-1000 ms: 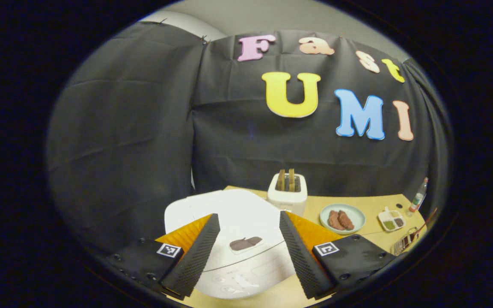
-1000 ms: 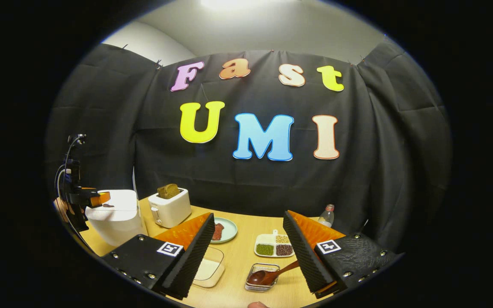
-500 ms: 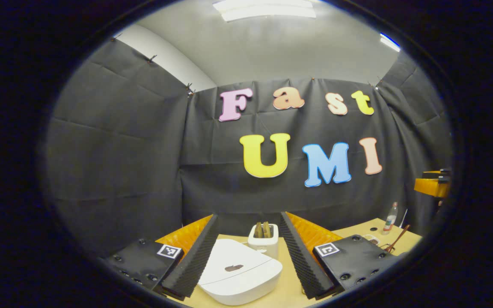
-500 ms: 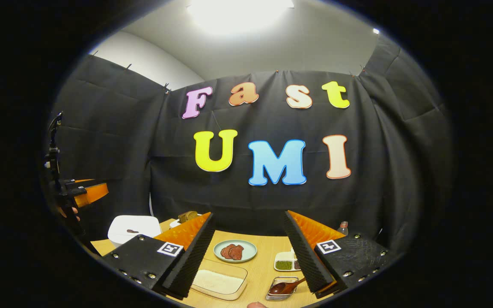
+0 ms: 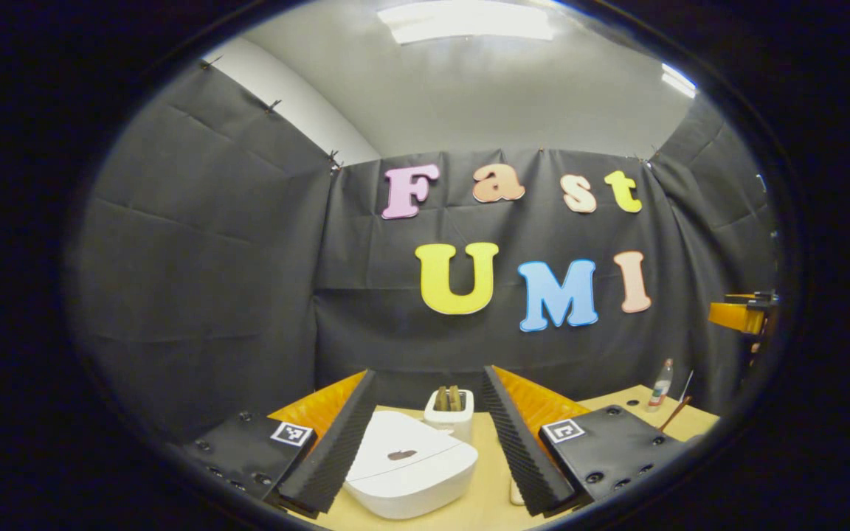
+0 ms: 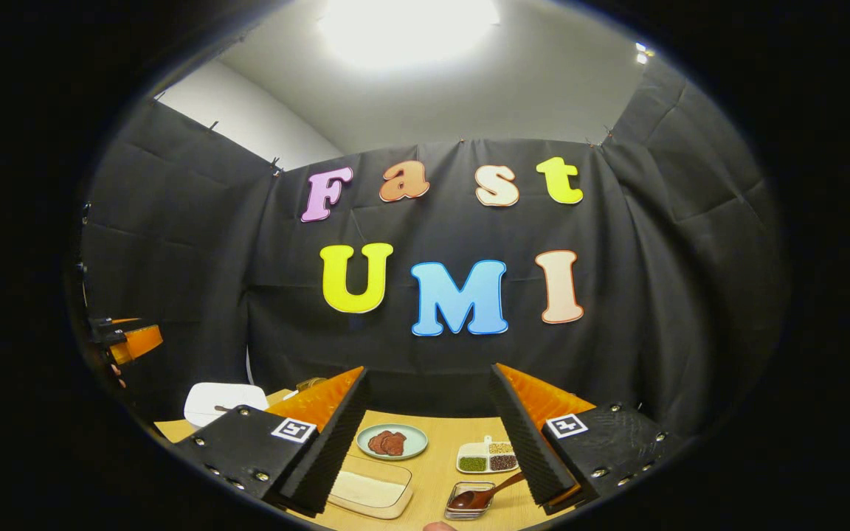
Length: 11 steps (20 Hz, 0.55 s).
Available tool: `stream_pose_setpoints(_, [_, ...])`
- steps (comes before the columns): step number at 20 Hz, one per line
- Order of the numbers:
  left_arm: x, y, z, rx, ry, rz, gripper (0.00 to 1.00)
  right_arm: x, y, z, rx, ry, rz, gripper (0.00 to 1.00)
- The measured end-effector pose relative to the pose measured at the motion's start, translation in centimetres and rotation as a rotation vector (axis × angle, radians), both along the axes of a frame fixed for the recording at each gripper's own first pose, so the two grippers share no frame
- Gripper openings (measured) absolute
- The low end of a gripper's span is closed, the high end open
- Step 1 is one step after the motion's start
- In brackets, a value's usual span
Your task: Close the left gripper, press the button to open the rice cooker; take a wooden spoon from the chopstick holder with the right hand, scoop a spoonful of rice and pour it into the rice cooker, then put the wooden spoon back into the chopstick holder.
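Left gripper view: the left gripper [image 5: 429, 435] hangs above the pale wooden table [image 5: 488, 501] with its jaws spread wide and nothing between them. The closed white rounded rice cooker [image 5: 410, 473], bearing a small dark button patch on its lid, sits on the table below and ahead of the gap between the fingers, apart from both. Just behind it stands a white toaster [image 5: 449, 410] with two brown slices upright in its slots. A small clear bottle [image 5: 662, 382] stands at the far right of the table.

Right gripper view: the right gripper [image 6: 429, 435] is likewise held wide and empty, raised above the table. The dark brown wooden spoon [image 6: 484, 495] lies with its bowl in a small clear chopstick holder [image 6: 468, 501], its handle slanting up toward the right finger; whether handle and finger touch cannot be told. A shallow clear tray of white rice [image 6: 370, 493] lies beside the left finger. Farther back are a pale green round plate [image 6: 392, 441] with reddish-brown pieces and a white divided dish [image 6: 488, 458] of beans. The rice cooker appears at the far left.
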State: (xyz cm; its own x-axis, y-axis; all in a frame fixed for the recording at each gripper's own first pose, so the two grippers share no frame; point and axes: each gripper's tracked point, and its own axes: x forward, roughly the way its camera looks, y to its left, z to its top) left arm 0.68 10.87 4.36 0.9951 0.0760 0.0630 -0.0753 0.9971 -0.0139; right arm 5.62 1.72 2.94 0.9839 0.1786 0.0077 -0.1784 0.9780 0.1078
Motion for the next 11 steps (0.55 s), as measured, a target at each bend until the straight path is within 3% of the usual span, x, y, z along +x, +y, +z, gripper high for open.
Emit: stream_pose_setpoints(11, [0.1, 1.7, -0.1, -0.003, 0.037, 0.056, 0.96, 0.1, 1.2, 0.6, 0.016, 0.002, 0.026, 0.98])
